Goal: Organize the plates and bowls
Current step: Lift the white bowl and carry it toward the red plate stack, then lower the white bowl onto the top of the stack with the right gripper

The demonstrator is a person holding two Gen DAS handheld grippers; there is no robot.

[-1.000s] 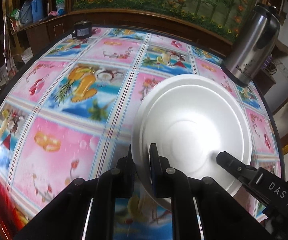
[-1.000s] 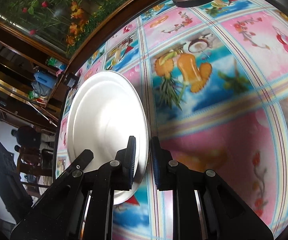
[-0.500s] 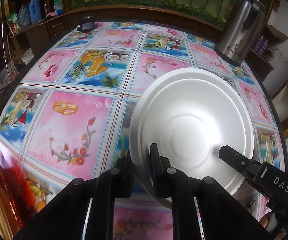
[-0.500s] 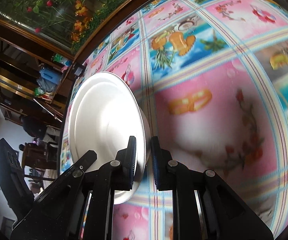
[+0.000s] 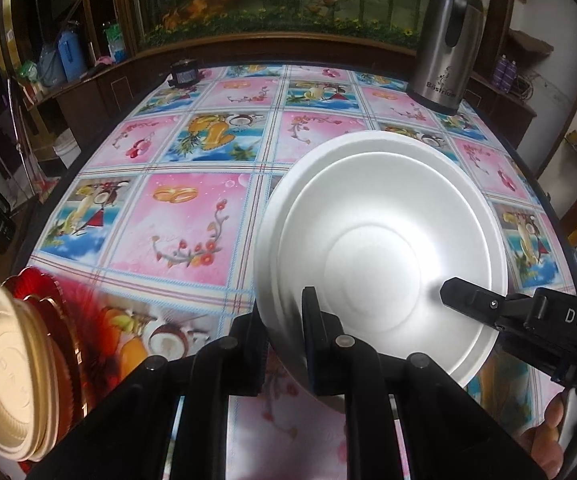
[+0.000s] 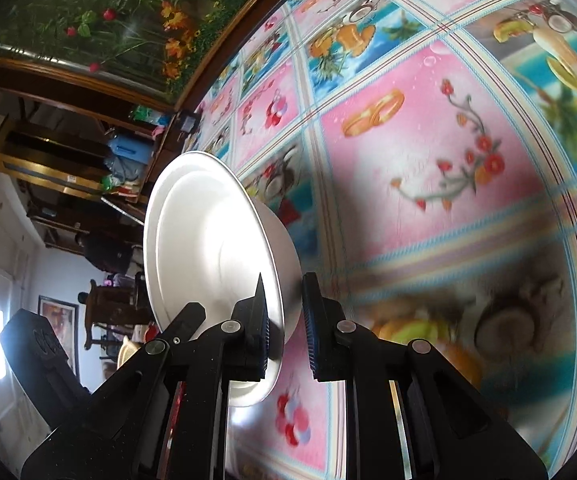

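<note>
Now both grippers, left gripper (image 5: 282, 322) and right gripper (image 6: 284, 320), clamp the white foam bowl (image 5: 380, 248), carried nearer the stacked plates (image 5: 12, 376).

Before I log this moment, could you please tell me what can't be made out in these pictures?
- Stack of dishes, left wrist view: cut off by the left edge; count unclear.
- White bowl, right wrist view: its near rim sits behind the right gripper.
- Tablecloth, right wrist view: near part blurred.
</note>
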